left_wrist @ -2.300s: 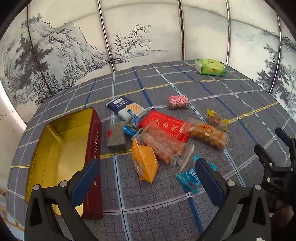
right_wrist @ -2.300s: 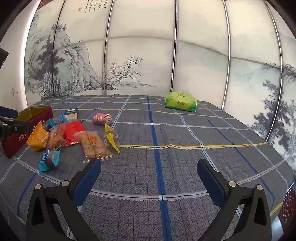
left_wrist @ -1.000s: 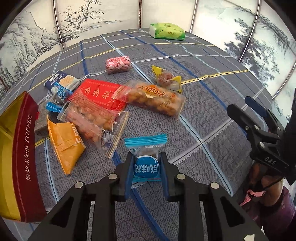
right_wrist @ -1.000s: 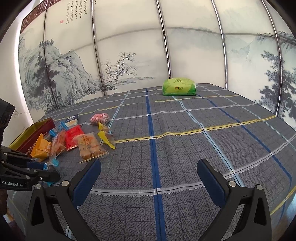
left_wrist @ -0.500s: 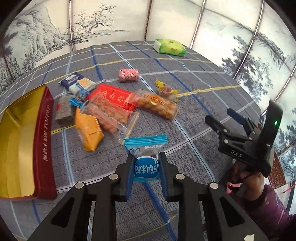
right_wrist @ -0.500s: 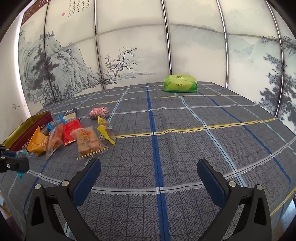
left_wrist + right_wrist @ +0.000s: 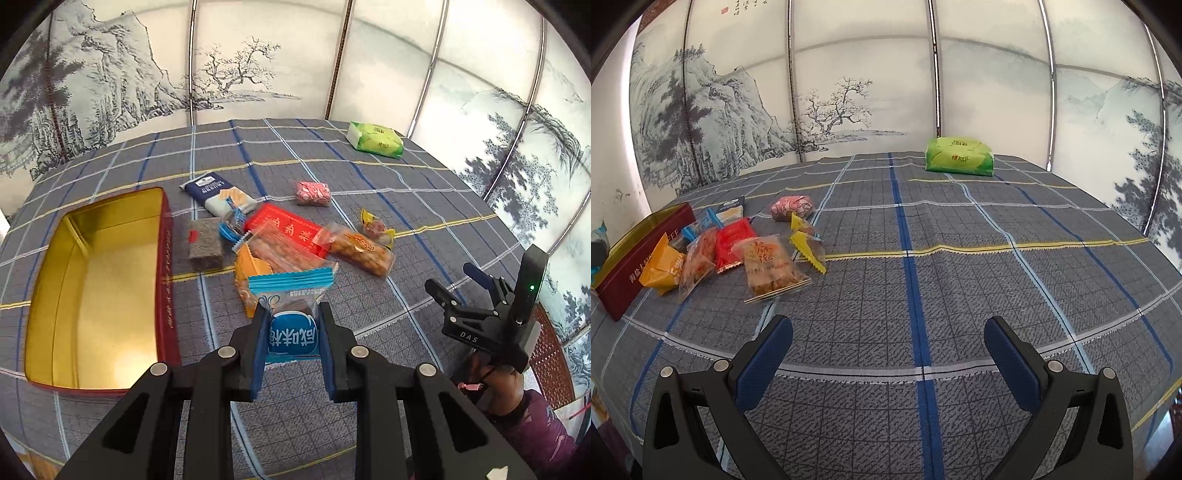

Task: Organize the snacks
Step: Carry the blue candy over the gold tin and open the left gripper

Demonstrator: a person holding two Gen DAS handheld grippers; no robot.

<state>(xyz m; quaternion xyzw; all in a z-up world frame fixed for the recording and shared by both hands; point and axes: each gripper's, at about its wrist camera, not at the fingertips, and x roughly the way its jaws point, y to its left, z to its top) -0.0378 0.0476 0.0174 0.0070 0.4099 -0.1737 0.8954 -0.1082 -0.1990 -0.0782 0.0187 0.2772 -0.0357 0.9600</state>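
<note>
The left gripper [image 7: 291, 325] has its fingers clenched on a blue-and-white snack packet [image 7: 291, 310], held clear above the bench [image 7: 369, 424], crimped end pointing forward. The open toffee tin [image 7: 168, 280] lies to the left of the packet, its long axis running away from the camera, so the carry looks to be a sideways shift leftward over the red wall. The right gripper [image 7: 888, 350] hovers released, holding nothing, well apart from the tin.
</note>
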